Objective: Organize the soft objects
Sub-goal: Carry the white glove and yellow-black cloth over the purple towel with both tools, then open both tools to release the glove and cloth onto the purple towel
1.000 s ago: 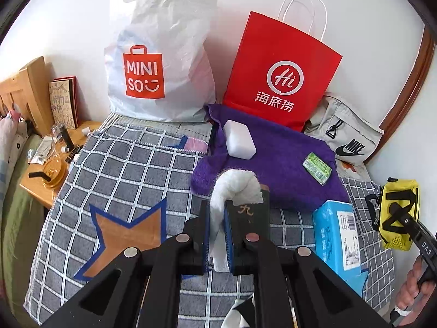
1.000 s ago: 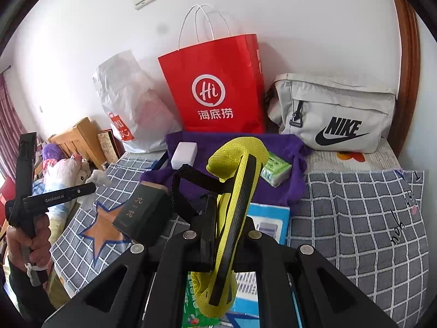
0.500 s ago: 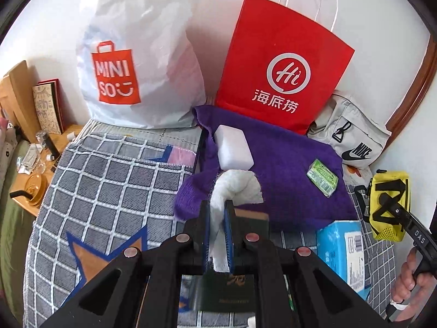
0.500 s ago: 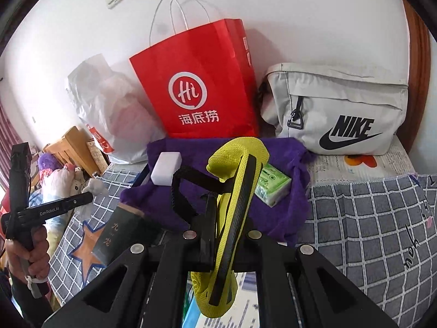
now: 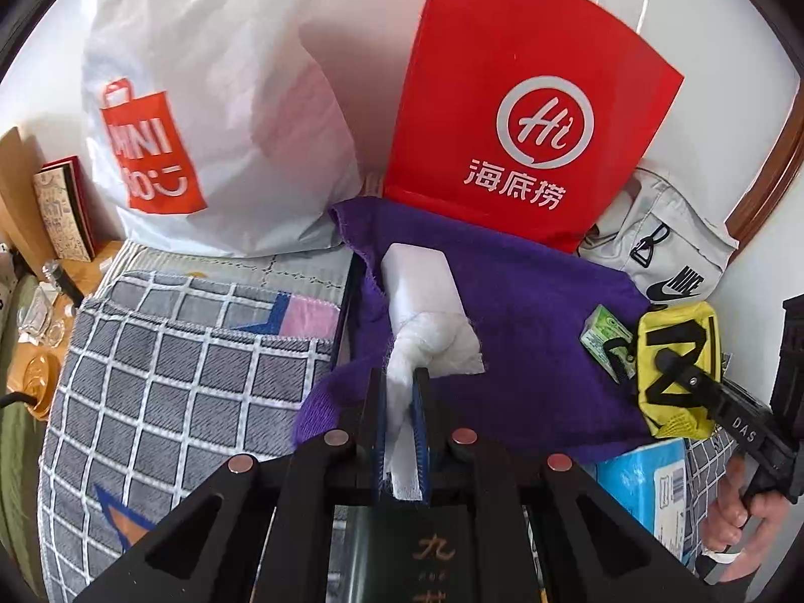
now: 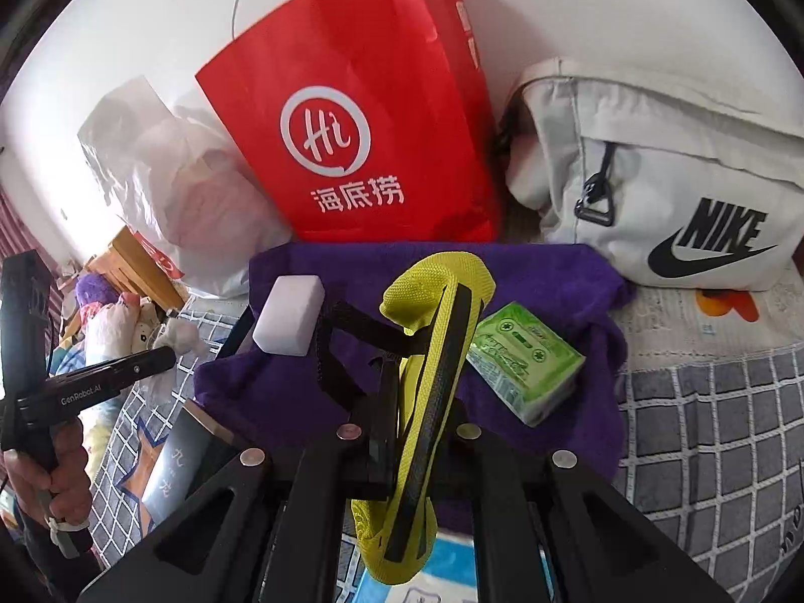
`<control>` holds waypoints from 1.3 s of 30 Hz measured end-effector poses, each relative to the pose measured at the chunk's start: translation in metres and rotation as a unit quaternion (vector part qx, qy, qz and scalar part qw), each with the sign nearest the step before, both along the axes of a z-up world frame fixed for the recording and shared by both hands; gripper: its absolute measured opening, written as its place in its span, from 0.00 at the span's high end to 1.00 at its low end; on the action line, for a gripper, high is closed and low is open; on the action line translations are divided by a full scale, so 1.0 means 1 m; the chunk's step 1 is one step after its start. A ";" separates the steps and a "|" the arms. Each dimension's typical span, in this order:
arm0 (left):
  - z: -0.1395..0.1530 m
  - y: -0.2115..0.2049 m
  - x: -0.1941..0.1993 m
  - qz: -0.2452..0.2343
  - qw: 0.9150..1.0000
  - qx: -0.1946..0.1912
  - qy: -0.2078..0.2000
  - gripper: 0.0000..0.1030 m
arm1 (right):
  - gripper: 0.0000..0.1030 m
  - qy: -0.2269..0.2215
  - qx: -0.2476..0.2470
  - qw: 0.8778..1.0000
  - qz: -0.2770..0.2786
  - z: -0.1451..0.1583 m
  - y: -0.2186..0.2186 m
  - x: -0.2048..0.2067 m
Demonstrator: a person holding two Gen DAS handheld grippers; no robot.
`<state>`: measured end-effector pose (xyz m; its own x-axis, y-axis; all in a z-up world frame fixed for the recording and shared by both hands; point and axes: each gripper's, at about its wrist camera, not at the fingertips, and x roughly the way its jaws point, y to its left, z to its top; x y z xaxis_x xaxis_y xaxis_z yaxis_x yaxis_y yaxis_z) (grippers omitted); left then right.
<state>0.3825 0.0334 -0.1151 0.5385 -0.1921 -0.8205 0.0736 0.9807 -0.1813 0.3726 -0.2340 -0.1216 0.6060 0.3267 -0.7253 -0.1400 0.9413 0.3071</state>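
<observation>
My left gripper (image 5: 402, 382) is shut on a wad of white cloth (image 5: 432, 346), just above the near edge of a purple towel (image 5: 527, 326) spread on the bed. A white foam block (image 5: 419, 281) lies on the towel right behind the wad. My right gripper (image 6: 412, 402) is shut on a yellow mesh pouch with black straps (image 6: 432, 352), held over the same purple towel (image 6: 553, 276). A green tissue pack (image 6: 522, 362) lies just right of the pouch, and the white block (image 6: 291, 316) lies to its left.
A red paper bag (image 6: 362, 125), a white Miniso bag (image 5: 201, 100) and a pale Nike bag (image 6: 678, 191) lean on the wall behind the towel. A dark green box (image 5: 427, 553) and a blue pack (image 5: 648, 477) lie under the grippers. A wooden bedside table (image 5: 45, 352) stands left.
Both grippers have moved forward and lower toward the purple towel and the bags, which now look larger. Each keeps its hold, white cloth in the left, yellow pouch in the right.
</observation>
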 end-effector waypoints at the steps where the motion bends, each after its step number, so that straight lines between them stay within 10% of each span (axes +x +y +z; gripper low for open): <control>1: -0.002 -0.002 0.002 -0.003 1.000 0.001 0.001 0.90 | 0.93 0.003 0.000 1.000 0.003 -0.003 0.001 0.003; 28: -0.048 -0.032 0.043 -0.031 0.998 0.004 0.055 0.87 | 0.89 0.085 0.023 0.996 0.021 -0.055 -0.007 0.038; 34: -0.046 -0.029 0.034 -0.024 0.998 0.009 0.062 0.51 | 0.44 0.047 -0.043 0.998 0.011 -0.039 -0.007 0.026; 39: -0.036 -0.021 0.020 -0.009 0.998 0.013 0.063 0.49 | 0.43 0.024 -0.039 0.999 -0.005 -0.021 -0.022 0.013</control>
